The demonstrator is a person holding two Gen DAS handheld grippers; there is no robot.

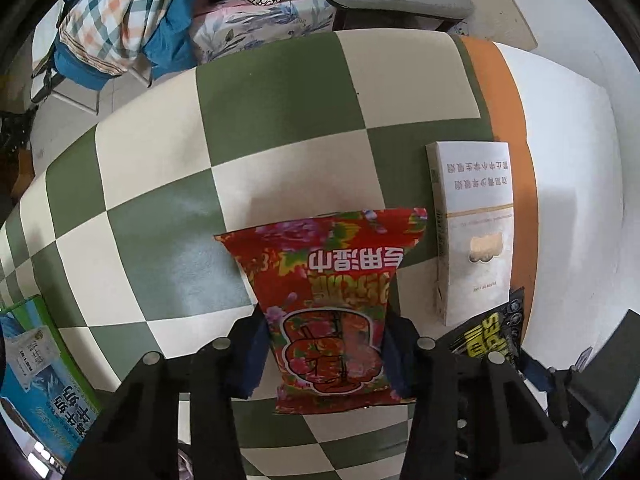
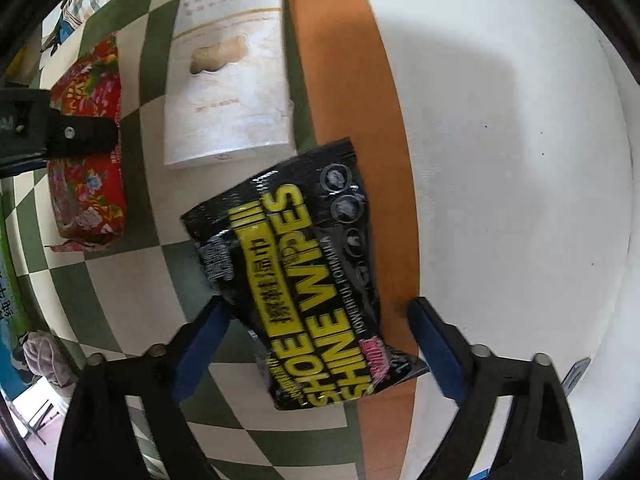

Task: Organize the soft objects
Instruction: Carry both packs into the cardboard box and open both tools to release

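Green carton (image 1: 36,384) cropped, claw (image 1: 324,356) hiding red pack (image 1: 328,280)

Left hand-held gripper (image 1: 324,354): fingers pressed in against both sides of its load, level and low. Right hand-held gripper (image 2: 316,344): fingers spread wide, angled downward.
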